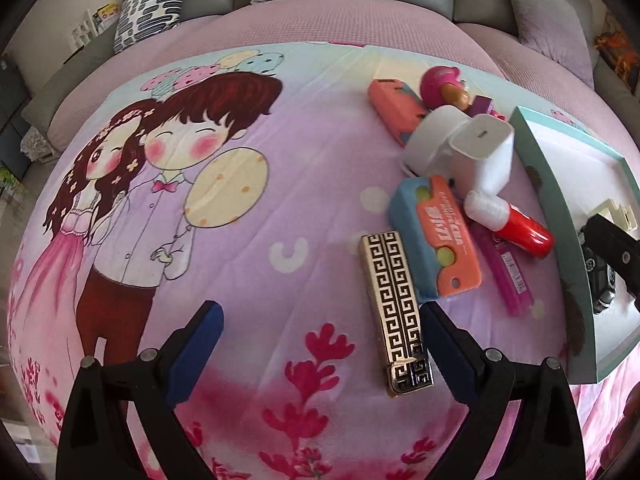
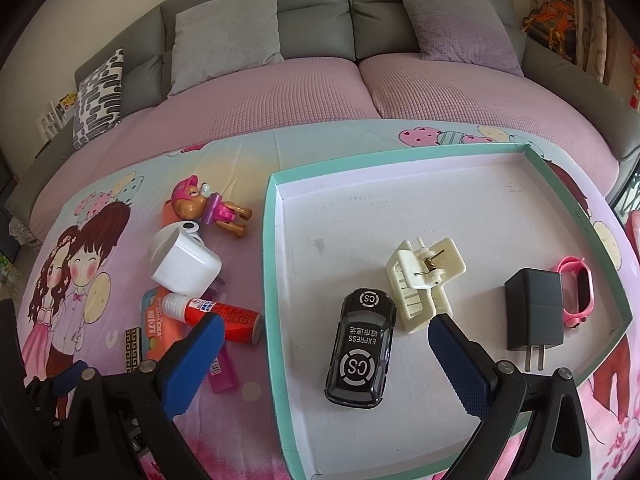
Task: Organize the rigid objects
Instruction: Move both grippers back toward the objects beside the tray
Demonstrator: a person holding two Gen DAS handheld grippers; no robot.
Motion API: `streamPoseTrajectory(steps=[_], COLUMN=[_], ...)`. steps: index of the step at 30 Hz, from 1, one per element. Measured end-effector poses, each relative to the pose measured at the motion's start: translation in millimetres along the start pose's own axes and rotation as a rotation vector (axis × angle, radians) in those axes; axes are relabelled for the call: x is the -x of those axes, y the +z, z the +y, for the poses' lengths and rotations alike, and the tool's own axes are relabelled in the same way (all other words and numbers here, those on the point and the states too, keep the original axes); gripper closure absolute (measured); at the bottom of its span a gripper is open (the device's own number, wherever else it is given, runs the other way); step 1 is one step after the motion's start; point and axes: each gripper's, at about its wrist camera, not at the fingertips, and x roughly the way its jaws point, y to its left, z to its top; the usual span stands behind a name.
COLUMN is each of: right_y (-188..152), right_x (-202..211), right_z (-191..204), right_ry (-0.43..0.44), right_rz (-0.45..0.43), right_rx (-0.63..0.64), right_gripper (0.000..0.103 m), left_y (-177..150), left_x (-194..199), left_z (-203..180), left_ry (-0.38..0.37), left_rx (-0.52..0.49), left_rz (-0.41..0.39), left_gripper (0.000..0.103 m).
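Fingers [image 1: 452,352] of the left gripper [image 1: 320,356] are seen spread wide and empty above the cartoon-printed blanket [image 1: 224,248]. A gold patterned lighter [image 1: 396,312] is found lying just beside the right finger, at about 1 o'clock from the gripper's middle. A pile is noted at 2 o'clock: white charger [image 1: 476,152], red glue stick [image 1: 520,232], orange-and-blue case [image 1: 436,240], pink lighter [image 1: 508,280], toy pup figure [image 1: 444,84].

Fingers [image 2: 460,364] of the right gripper [image 2: 324,364] are likewise held apart, nothing gripped, over the teal-rimmed tray [image 2: 276,320]. Inside the tray, a black toy car [image 2: 360,348] is seen between the fingers, a cream hair clip [image 2: 420,280] at 1 o'clock, and a black plug adapter [image 2: 532,316] touching a pink band [image 2: 576,288] at 2 o'clock.
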Motion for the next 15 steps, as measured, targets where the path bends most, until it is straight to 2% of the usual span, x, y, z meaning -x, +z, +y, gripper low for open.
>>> streamPoseTrajectory(steps=[9,15], right_y=[-6,-13], right_x=[2,-1], right_z=[36,57], right_ry=[0.038,0.101], right_rz=[-0.022,-0.030], right_rx=[0.134,0.148], right_gripper=[0.000,0.000], left_y=[3,4], left_x=[-7,-4], left_z=[40,49], left_ry=[-0.010,-0.005], left_rx=[0.157,0.158], left_rz=[-0.007,-0.024], left_gripper=[0.005,0.007])
